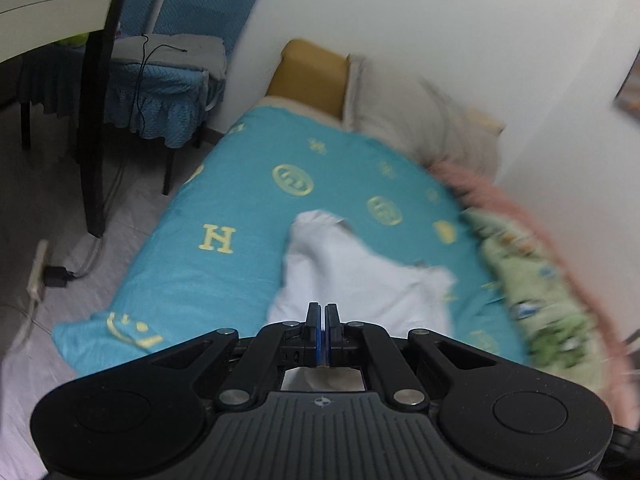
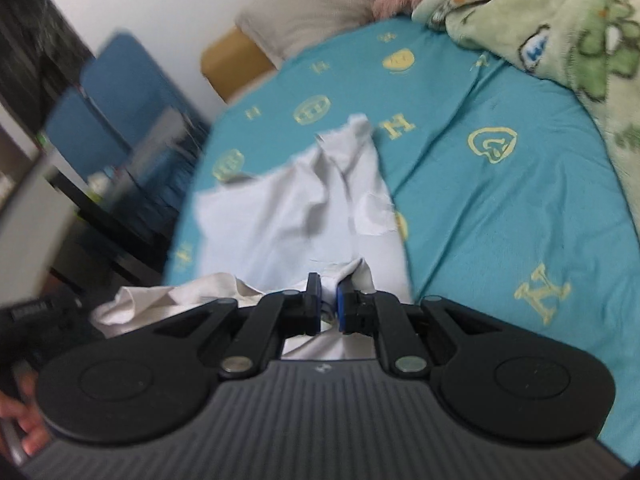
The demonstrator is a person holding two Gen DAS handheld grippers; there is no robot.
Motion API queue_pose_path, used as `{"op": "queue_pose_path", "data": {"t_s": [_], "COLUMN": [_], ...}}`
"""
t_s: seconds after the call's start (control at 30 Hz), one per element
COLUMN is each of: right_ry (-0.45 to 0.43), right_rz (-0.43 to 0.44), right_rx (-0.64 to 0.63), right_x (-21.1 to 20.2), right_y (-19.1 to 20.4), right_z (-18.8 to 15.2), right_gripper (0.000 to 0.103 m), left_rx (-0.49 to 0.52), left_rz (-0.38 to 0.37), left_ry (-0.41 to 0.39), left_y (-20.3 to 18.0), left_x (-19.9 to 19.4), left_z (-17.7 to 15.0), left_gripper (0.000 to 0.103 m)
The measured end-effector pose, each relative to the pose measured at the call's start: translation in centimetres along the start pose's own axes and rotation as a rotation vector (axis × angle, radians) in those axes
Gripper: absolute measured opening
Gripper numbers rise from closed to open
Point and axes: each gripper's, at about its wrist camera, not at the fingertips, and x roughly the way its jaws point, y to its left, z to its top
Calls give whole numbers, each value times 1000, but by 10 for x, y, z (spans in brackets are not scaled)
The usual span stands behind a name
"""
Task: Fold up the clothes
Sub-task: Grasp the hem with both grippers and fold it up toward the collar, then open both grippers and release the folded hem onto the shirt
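a white garment [image 2: 304, 208] lies on the teal patterned bedsheet [image 2: 500, 208] of the bed, bunched and creased, its long axis running away from both grippers toward the pillow [image 1: 404, 120] at the head end. one narrower end reaches out across the sheet; the near end is gathered up at the bed's edge, right under the tools.

the right gripper [image 2: 329, 304] has its 2 blue-padded fingers drawn in on a wad of white cloth, a little fabric bulging between them, so it looks to be pinching the near hem. the left gripper [image 1: 322, 332] shows its jaws pressed nearly together with only a thin slit; white cloth sits just ahead and below, but i cannot tell whether any of it is caught in there.

both tools are at the garment's near end, side by side, the right one plainly nearer to a firm hold. any fold from here would, i judge, travel along that long axis, near edge carried toward the far end. a green printed blanket [image 2: 560, 20] is heaped to the right, well apart from the white cloth. both views are blurred.
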Motion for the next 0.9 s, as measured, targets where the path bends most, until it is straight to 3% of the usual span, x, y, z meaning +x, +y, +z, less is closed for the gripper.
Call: {"op": "queue_pose_path", "data": {"t_s": [0.17,0.37,0.43,0.47,0.5,0.53,0.57,0.6,0.63,0.7,0.9], "right_ry": [91,82,80,78,77,69,59,42,24,10,-58], "right_rz": [-41,-58,-65,-69,-74,-72,-71,-69,-69,-69,-49], "right_rx": [-28,-81,-88,-86,-84,-84,-84,-89,-100,-132,-204], "right_x": [59,56,51,47,41,34,26,17,8,-8,-59], "right_y": [-13,-6,-4,-3,-2,-1,1,3,7,15,40], "right_z": [-5,-11,-12,-12,-13,-15,-17,-20,-23,-29,-50], "right_gripper": [11,13,15,18,30,40,63,79,83,81,81], "left_rx": [38,78,95,103,111,125,140,154,169,195,262], "left_rz": [46,40,42,44,45,43,41,39,37,41,24], "left_ry": [56,68,69,69,70,58,46,33,24,3,-84], "left_y": [19,28,22,19,16,11,7,3,-1,-9,-24], "left_x": [59,68,54,47,40,30,20,9,-1,-22,-83], "left_z": [-15,-28,-30,-31,-32,-35,-37,-40,-43,-50,-77], "left_gripper": [1,3,11,24,35,41,49,56,60,71,87]}}
